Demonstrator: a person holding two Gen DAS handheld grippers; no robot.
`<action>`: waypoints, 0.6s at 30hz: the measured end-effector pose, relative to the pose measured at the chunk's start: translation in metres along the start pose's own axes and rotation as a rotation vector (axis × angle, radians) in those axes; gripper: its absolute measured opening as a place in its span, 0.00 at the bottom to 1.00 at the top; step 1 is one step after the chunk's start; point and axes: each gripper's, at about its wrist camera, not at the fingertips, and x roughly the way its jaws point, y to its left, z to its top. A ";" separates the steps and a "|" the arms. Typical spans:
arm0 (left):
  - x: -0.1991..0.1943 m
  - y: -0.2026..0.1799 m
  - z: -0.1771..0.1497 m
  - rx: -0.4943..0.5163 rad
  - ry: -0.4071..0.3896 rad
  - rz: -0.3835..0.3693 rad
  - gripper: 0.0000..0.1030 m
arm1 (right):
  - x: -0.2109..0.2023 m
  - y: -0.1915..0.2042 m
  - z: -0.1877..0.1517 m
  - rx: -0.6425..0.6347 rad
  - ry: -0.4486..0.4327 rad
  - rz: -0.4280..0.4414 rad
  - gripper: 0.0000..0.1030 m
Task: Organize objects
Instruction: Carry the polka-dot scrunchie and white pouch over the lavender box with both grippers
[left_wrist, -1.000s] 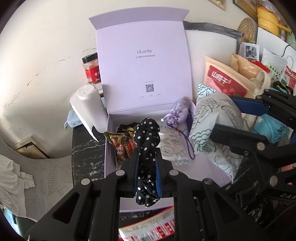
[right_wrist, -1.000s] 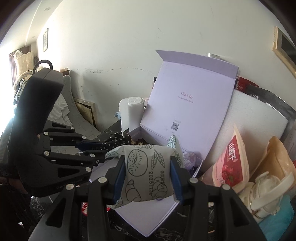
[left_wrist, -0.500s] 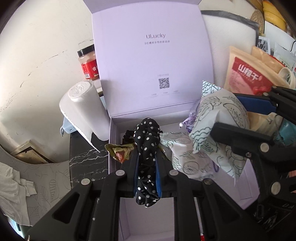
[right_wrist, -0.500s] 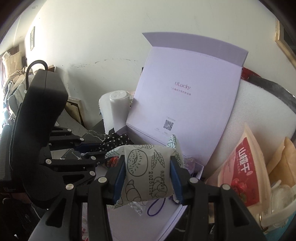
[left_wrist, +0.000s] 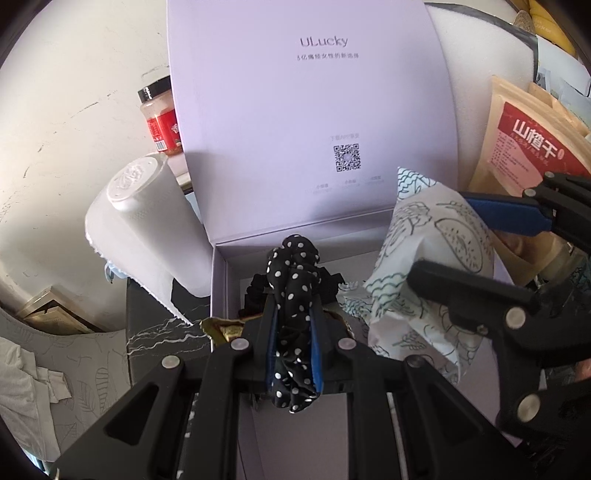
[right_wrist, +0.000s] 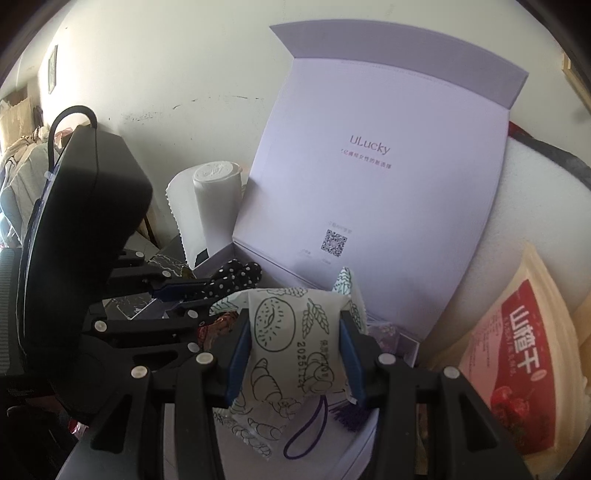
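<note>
My left gripper (left_wrist: 293, 314) is shut on a black scrunchie with white dots (left_wrist: 293, 280) and holds it over the back left of the open lilac box (left_wrist: 229, 280). My right gripper (right_wrist: 295, 332) is shut on a white snack packet printed with pastries (right_wrist: 284, 332), held over the right side of the box (right_wrist: 369, 435). The packet also shows in the left wrist view (left_wrist: 432, 266). The scrunchie shows in the right wrist view (right_wrist: 232, 278). Wrapped sweets (left_wrist: 225, 328) and a purple cord (right_wrist: 310, 432) lie in the box, mostly hidden.
The box lid (left_wrist: 306, 110) stands upright at the back. A white paper roll (left_wrist: 147, 229) and a red-labelled jar (left_wrist: 160, 125) stand left of the box. A red snack bag (left_wrist: 528, 147) and white foam (right_wrist: 524, 221) are to the right.
Both grippers have moved forward over the box with their loads still held. The lid now looms larger and the box contents are mostly covered.
</note>
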 end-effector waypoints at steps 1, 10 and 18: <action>0.003 0.001 0.000 0.000 0.003 0.000 0.14 | 0.002 0.000 0.000 0.000 0.002 0.001 0.44; 0.020 0.003 0.001 0.005 0.029 -0.011 0.14 | 0.018 -0.005 -0.004 0.005 0.035 0.003 0.44; 0.021 0.001 -0.001 0.000 0.026 -0.023 0.16 | 0.012 -0.006 -0.003 -0.001 0.037 -0.023 0.45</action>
